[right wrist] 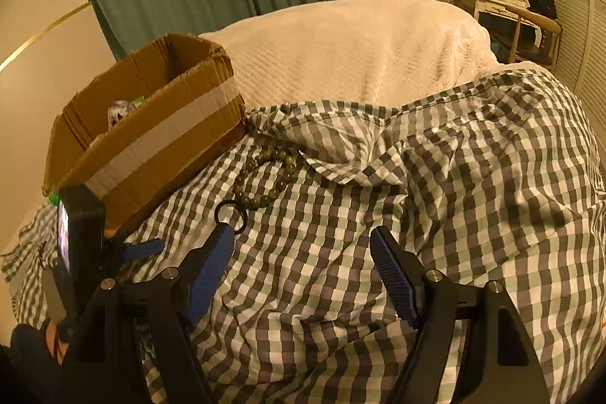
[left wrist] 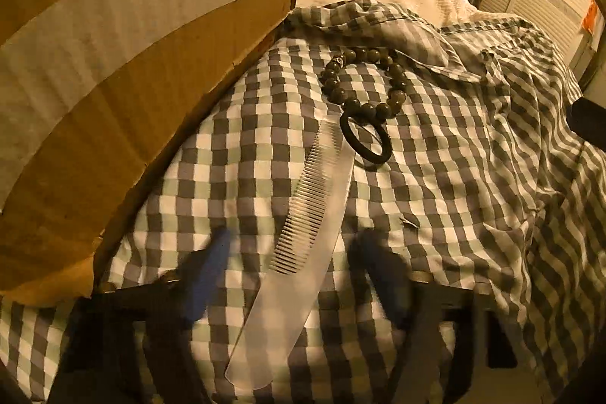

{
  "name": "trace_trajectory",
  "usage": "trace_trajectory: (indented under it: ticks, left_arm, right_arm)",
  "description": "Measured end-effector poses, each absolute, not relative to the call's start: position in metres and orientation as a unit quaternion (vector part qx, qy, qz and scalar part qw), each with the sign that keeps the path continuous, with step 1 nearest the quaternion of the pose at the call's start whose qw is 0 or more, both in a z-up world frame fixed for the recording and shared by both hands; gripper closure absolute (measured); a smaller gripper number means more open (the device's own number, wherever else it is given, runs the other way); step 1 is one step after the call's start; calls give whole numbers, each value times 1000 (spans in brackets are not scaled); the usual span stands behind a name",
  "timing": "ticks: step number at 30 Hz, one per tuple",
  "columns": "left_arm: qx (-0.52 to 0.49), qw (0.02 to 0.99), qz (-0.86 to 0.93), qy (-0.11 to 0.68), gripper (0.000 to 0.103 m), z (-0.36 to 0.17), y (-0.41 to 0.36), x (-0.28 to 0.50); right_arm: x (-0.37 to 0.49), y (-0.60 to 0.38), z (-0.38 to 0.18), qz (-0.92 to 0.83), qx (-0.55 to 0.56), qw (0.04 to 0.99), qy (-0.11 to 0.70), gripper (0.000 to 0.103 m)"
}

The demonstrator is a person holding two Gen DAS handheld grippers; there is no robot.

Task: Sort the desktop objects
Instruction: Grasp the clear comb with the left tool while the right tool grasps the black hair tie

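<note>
Your left gripper [left wrist: 299, 275] straddles the clear comb [left wrist: 303, 233], lower centre of the left wrist view. Jaws part-closed, blurred, a finger on either side of the comb; I can't tell whether the pads press on it yet. The comb lies flat on the checked cloth [left wrist: 435, 214], likely laid out loose for sorting. Just above its tip sits the black ring [left wrist: 365, 141], touching the bead bracelet [left wrist: 363, 82].

Your right gripper [right wrist: 303, 275] hangs wide open and empty over bare cloth at lower centre of the right wrist view, probably just waiting its turn.

The cardboard box [right wrist: 151, 139] stands at left, its near corner just beside the beads, so drops look short. Inside it, something pale and crumpled plus a bit of green; can't identify them.
</note>
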State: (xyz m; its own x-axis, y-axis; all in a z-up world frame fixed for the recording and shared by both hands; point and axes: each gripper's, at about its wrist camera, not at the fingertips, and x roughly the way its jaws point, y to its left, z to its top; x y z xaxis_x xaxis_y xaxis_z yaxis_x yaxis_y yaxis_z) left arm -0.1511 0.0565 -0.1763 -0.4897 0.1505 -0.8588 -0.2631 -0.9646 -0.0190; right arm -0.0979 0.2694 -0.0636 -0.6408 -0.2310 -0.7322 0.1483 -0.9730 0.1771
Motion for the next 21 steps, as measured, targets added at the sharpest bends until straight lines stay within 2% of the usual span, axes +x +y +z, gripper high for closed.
trace_trajectory:
  ticks: [1, 3, 7, 12, 21]
  left_arm:
    - [-489, 129, 860, 60, 69, -176, 58, -149]
    - [-483, 140, 862, 71, 76, -172, 61, -144]
    - [-466, 140, 871, 69, 76, -163, 57, -136]
    - [-452, 126, 883, 28, 76, -146, 39, -130]
    - [-471, 87, 878, 3, 76, -156, 25, -141]
  right_arm:
    - [-98, 267, -65, -903, 414, 104, -48, 29]
    - [-97, 264, -66, -902, 416, 103, -45, 29]
    - [-95, 255, -68, -901, 421, 102, -32, 29]
    - [-104, 237, -76, -891, 437, 123, -22, 29]
    - [-163, 184, -120, -864, 469, 181, -2, 29]
